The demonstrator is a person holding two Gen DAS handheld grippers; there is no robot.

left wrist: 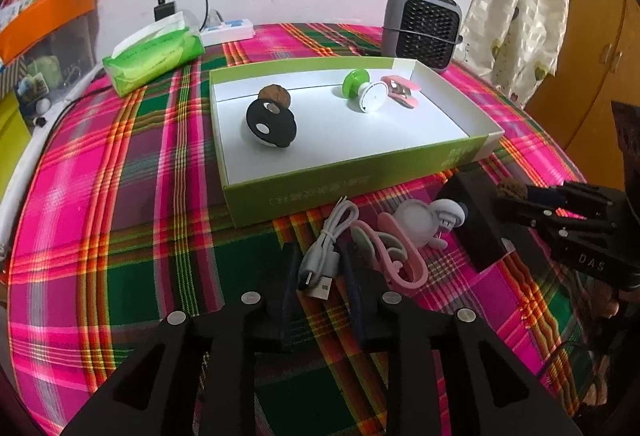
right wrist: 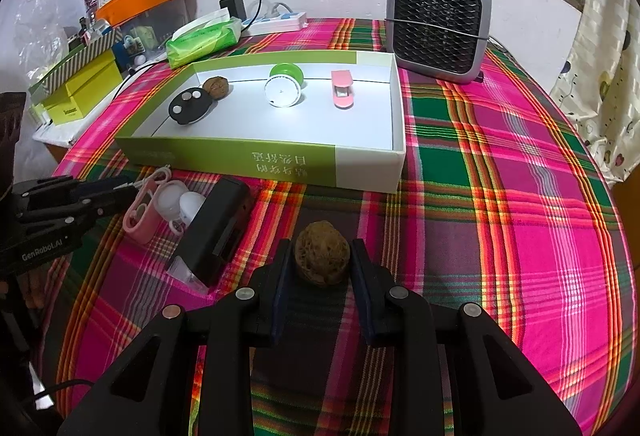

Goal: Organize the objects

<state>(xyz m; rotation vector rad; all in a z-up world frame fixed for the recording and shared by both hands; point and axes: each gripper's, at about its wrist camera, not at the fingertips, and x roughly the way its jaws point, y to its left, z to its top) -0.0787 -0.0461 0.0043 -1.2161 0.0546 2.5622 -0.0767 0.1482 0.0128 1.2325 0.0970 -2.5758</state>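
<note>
So, quick status from my end.
Walnut (right wrist: 322, 255): clamped between the pads of my right tool (right wrist: 321, 268), raised over the plaid cloth (right wrist: 500, 216) on the tabletop, in front of the box.
Right tool: narrow, both pads pressing the walnut's sides.
Left tool (left wrist: 320, 268): fingers a little apart around the white USB cable (left wrist: 326, 256); I can't tell if the pads actually touch it.
Cable: coiled, lying on the cloth just in front of the box's near wall.
Box (right wrist: 280, 164): shallow green-and-white tray, open on top.
Inside the box: a second walnut (right wrist: 215, 87) right beside a black disc-shaped gadget (right wrist: 189, 106), then a green-and-white round thing (right wrist: 283, 89) and a pink clip (right wrist: 342, 92) further along.
Still on the cloth: pink earhook piece (left wrist: 394, 256), white round bits (left wrist: 420, 224), a black rectangular device (right wrist: 218, 232), all bunched between my two tools.
Background: grey fan heater (right wrist: 438, 22) behind the box, green tissue pack (right wrist: 204, 40), white power strip (right wrist: 276, 22) by the wall.
</note>
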